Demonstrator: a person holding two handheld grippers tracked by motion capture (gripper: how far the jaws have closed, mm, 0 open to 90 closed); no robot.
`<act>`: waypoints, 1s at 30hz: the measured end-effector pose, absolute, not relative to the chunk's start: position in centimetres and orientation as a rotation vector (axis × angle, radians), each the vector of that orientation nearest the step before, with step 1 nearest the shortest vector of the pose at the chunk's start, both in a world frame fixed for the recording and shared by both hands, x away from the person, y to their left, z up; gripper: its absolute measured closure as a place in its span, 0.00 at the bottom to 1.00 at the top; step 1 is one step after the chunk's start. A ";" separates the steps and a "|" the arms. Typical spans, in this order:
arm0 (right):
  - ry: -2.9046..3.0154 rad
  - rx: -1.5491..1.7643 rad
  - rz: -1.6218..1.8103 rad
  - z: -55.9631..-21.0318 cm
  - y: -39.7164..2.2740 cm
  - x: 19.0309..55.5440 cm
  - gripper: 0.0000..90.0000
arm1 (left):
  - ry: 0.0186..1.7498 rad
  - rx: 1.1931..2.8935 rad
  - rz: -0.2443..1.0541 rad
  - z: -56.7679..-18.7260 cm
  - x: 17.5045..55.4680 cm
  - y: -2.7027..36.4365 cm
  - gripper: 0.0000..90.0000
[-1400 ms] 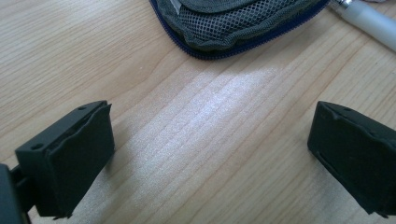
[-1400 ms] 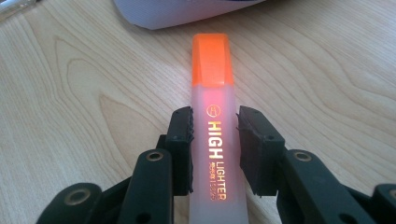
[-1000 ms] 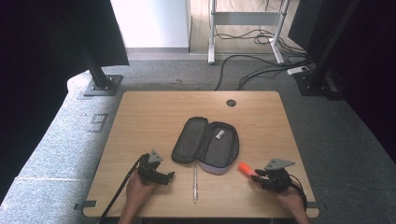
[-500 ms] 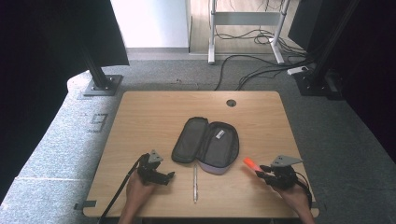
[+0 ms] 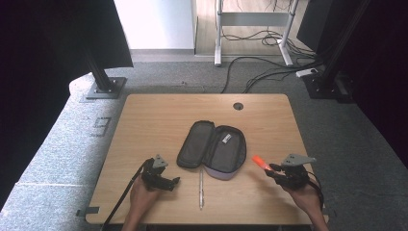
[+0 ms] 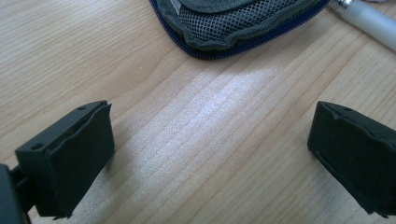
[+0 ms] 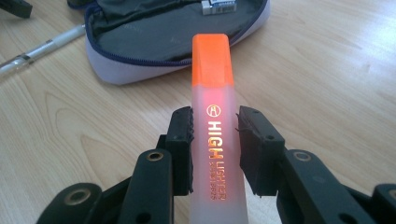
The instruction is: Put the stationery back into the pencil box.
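An open grey pencil case (image 5: 212, 150) lies in the middle of the wooden table (image 5: 159, 115), with a small white eraser (image 5: 226, 138) inside. My right gripper (image 5: 275, 169) is shut on an orange highlighter (image 7: 214, 116), held just above the table to the right of the pencil case (image 7: 163, 32), cap pointing toward it. My left gripper (image 5: 174, 181) rests low at the front left, jaws wide open with only bare wood (image 6: 210, 140) between them; the case's mesh edge (image 6: 233, 23) lies just ahead. A white pen (image 5: 201, 187) lies between the two grippers.
A round cable hole (image 5: 237, 106) sits at the table's far edge. The pen (image 7: 37, 49) lies left of the case in the right gripper view. Grey carpet, cables and stand bases surround the table.
My right gripper has lifted the highlighter slightly off the table and drifted a little to the right. The left gripper has stayed where it was.
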State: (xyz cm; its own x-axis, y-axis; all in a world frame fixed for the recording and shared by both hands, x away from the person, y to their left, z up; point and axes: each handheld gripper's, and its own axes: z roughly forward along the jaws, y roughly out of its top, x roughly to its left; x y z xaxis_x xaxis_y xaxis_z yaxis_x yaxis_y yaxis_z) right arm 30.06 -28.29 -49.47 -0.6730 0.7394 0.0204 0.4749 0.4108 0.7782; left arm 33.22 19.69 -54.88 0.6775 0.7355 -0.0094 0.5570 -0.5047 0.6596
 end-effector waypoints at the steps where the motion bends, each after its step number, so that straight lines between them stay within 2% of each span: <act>1: 2.342 1.051 1.138 -49.4 -28.3 30.1 0.73 | 0.989 2.246 0.361 -54.9 33.2 19.7 0.00; 15: 2.336 1.032 1.148 -48.2 -27.4 31.4 0.73 | 0.990 2.246 0.361 -54.9 33.2 19.7 0.00; 30: 2.361 0.965 1.144 -47.3 -24.4 33.6 0.73 | 0.990 2.246 0.361 -54.9 33.2 19.7 0.00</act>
State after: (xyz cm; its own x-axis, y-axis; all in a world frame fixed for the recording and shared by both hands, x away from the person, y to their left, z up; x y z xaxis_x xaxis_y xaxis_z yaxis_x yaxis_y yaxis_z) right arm 33.62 -24.38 -47.26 -0.7092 0.7049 -0.0121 0.4271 0.4433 0.7881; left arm 33.22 19.69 -54.88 0.6774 0.7356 -0.0095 0.5570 -0.5044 0.6598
